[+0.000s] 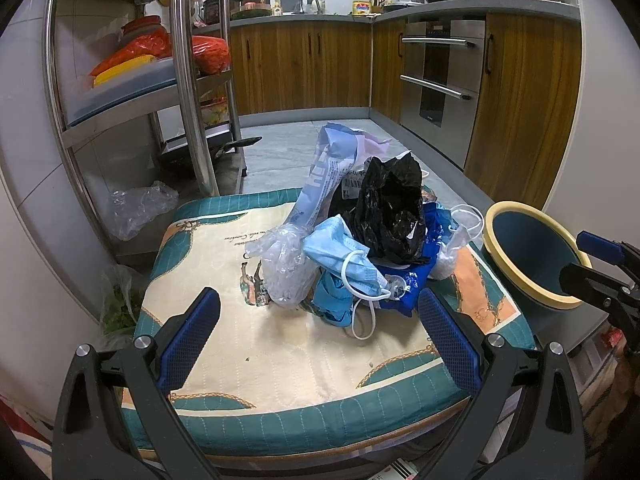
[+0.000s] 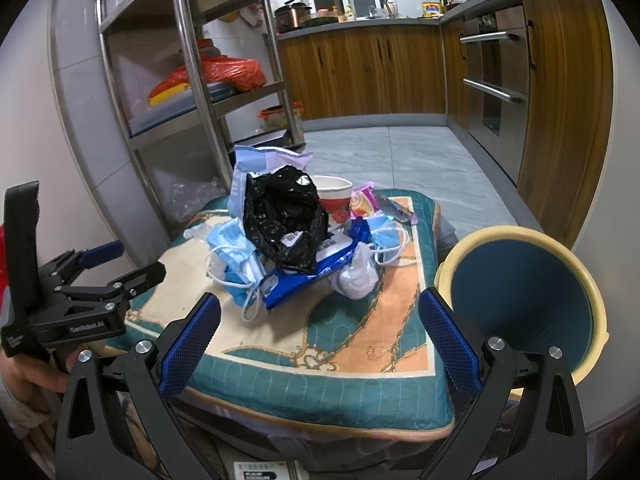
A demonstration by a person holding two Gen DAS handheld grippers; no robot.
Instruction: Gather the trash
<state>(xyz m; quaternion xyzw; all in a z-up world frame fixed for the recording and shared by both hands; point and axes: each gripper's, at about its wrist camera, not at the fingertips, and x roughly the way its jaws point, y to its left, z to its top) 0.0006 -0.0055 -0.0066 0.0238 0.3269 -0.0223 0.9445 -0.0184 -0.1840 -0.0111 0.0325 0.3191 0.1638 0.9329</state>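
My left tool (image 1: 318, 320) hangs with its two blue-padded fingers spread wide and nothing between them, just short of the trash pile. My right tool (image 2: 320, 322) is spread just as wide and also empty; in the left wrist view it shows only as a tip at the right edge (image 1: 596, 260), beside the bin. On the side of my left tool, seen from the right wrist, I read "GenRobot.AI" (image 2: 86, 327); smaller lettering below it is too small to read.

The trash sits heaped on a quilted teal, cream and orange cushion (image 1: 320, 364), which bears a line of cursive writing I cannot make out. In the heap I count one crumpled black plastic bag (image 1: 386, 212) with a small white barcode label on it, one blue wet-wipe packet (image 2: 316, 268) whose print is unreadable, one pale blue and white printed wrapper (image 1: 332, 160) standing tall at the back, one crumpled clear plastic bag (image 1: 284, 264), one red and white paper cup (image 2: 334, 198) half hidden behind the black bag, and a pink printed wrapper (image 2: 362, 200). Light blue face masks (image 1: 344, 260) lie at both sides; at least two, the rest buried.

One round blue bin with a cream rim (image 2: 520, 292) stands just right of the cushion, cut off below.
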